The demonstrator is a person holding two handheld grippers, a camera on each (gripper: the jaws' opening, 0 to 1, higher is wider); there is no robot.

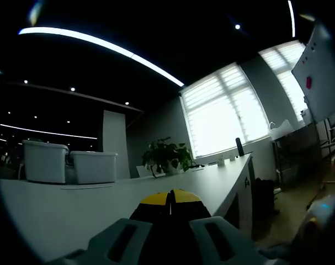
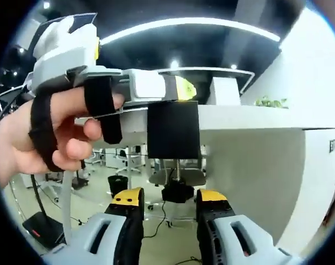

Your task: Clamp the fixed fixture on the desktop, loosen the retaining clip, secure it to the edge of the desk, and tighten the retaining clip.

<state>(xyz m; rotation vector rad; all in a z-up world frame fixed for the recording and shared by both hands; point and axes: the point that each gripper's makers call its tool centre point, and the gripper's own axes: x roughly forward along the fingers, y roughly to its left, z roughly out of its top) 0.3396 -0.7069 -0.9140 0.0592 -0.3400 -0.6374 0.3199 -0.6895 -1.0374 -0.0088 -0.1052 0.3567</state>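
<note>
The black clamp fixture (image 2: 173, 130) hangs over the front edge of the white desk (image 2: 250, 118). Its threaded screw (image 2: 177, 174) points down and ends in a black knob (image 2: 177, 193). My left gripper (image 2: 184, 88), held by a strapped hand (image 2: 51, 138), lies flat on the desk top and is shut on the top of the fixture. In the left gripper view its yellow tips (image 1: 170, 197) meet over the desk (image 1: 73, 210). My right gripper (image 2: 170, 197) is below the desk, open, and the knob shows in the gap between its yellow tips.
Two white bins (image 1: 46, 161) (image 1: 95, 167) and a potted plant (image 1: 167, 157) stand far back on the desk. A whiteboard (image 1: 327, 72) stands at the right. Under the desk are an office chair (image 2: 156, 178), a black waste bin (image 2: 118, 185) and the desk's white side panel (image 2: 266, 182).
</note>
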